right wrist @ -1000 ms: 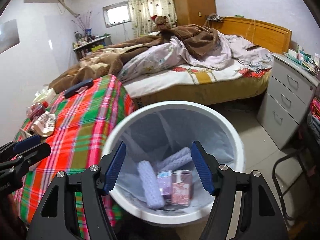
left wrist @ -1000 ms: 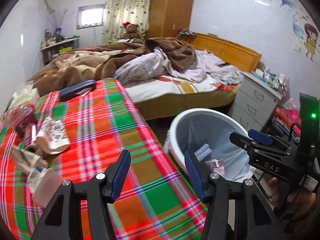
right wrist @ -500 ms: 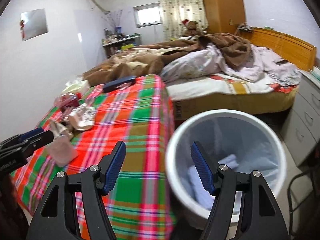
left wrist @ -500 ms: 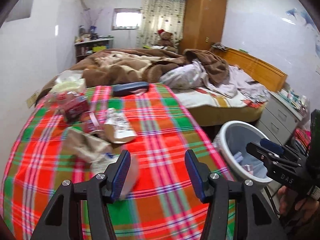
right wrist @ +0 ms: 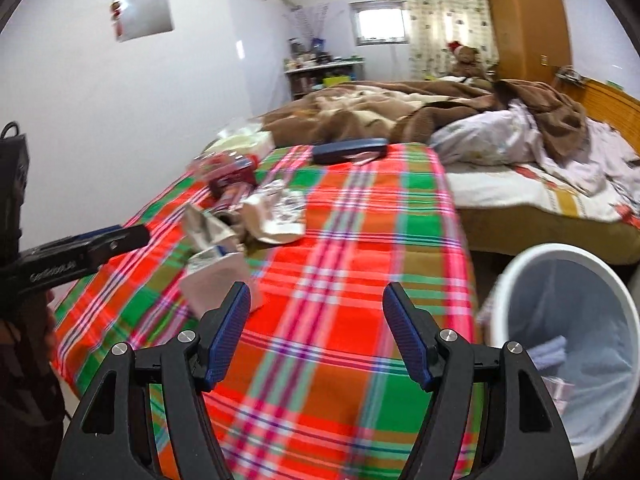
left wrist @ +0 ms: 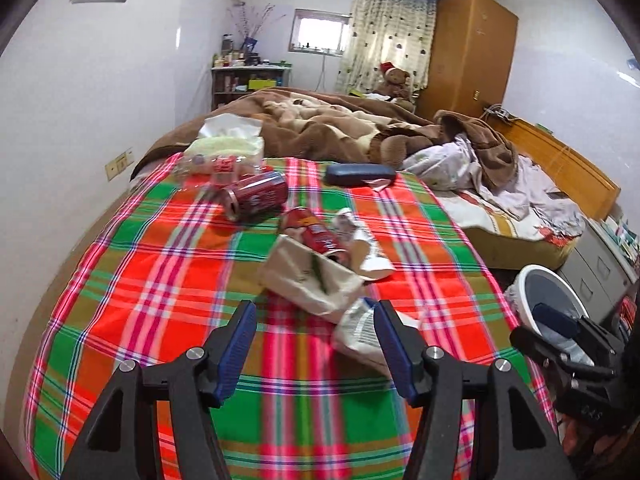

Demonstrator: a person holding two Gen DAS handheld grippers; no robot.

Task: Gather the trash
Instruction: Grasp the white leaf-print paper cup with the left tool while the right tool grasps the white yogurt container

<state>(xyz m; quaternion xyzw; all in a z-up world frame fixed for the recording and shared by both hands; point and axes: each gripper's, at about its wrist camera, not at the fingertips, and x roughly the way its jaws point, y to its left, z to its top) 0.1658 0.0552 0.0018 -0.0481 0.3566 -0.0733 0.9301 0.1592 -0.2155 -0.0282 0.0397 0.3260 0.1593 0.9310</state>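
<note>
Plaid cloth (left wrist: 160,280) strewn with crumpled wrappers (left wrist: 312,280), red cans (left wrist: 258,196).

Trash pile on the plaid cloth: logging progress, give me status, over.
Left gripper open, empty, jaws just widened. Right gripper open, empty. Cans, wrappers still on plaid cloth. Bin beside table, nothing blocking.

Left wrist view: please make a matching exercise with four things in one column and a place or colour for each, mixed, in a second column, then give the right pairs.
Things:
1. red can
2. dark blue case
3. white bin
4. teddy bear

Places or colours:
A. on the floor, right of the plaid cover
B. far end of the bed, by the curtain
C. lying on its side on the plaid cover
D. far edge of the plaid cover, near the brown blanket

Pairs: 1-C, 2-D, 3-A, 4-B
</note>
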